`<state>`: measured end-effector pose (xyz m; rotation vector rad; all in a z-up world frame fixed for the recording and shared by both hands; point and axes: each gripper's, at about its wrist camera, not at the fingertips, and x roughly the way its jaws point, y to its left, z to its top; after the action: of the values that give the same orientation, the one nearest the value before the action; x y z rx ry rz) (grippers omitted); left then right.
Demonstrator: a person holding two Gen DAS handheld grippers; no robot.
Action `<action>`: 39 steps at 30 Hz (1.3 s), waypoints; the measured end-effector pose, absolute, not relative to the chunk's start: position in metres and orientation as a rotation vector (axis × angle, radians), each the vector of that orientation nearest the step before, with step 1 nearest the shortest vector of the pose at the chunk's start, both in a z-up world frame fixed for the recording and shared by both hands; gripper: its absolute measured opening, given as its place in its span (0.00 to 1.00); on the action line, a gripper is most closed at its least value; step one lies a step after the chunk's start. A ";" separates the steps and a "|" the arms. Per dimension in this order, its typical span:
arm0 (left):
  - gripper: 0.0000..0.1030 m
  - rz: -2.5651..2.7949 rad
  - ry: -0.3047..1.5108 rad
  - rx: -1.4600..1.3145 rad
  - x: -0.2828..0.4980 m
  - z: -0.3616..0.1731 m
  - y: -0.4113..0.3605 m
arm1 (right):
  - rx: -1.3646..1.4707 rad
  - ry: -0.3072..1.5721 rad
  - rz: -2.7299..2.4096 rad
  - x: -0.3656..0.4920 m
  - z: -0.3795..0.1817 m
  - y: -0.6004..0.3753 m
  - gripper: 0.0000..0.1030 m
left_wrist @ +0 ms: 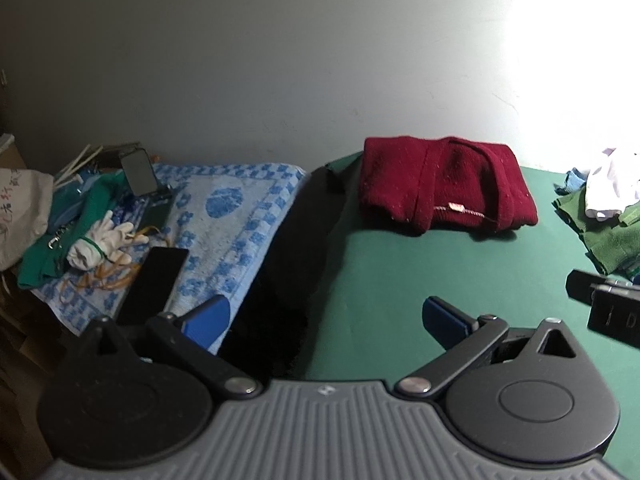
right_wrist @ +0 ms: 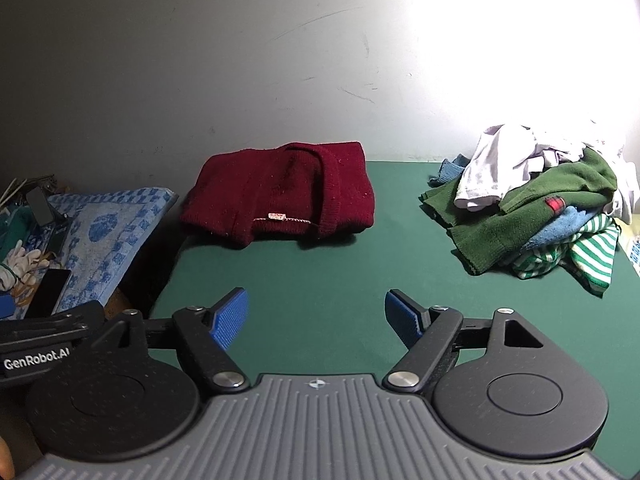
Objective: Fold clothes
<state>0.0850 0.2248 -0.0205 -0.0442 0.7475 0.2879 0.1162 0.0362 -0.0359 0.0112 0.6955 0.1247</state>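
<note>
Right wrist: both my tools, left tool (left_wrist: 326,316) and right tool (right_wrist: 316,316), released, empty. Pile (right_wrist: 536,204) soft, floppy; pinch green sweater (right_wrist: 520,220) at hem.

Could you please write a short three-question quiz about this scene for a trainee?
1. True or false: the red sweater lies folded on the green table.
2. Which garment tops the pile of clothes? A) white B) striped C) blue
3. Fill in: both the left hand-held gripper and the right hand-held gripper are ___.

Key: 1 true; 2 A; 3 open, holding nothing.
</note>
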 end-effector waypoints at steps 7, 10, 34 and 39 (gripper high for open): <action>0.99 0.265 0.779 -0.037 0.094 -0.038 0.222 | 0.014 0.702 0.110 0.122 -0.040 0.034 0.76; 0.99 0.256 0.789 -0.038 0.096 -0.044 0.221 | 0.012 0.711 0.107 0.124 -0.044 0.034 0.76; 0.99 0.239 0.764 -0.010 0.083 -0.036 0.206 | 0.019 0.712 0.127 0.111 -0.041 0.032 0.77; 0.99 0.238 0.755 0.000 0.078 -0.032 0.201 | 0.022 0.710 0.132 0.106 -0.040 0.032 0.77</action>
<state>0.0784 0.2014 -0.0324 0.0005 0.7548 0.2379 0.1056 0.0320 -0.0402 0.0221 0.7098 0.1318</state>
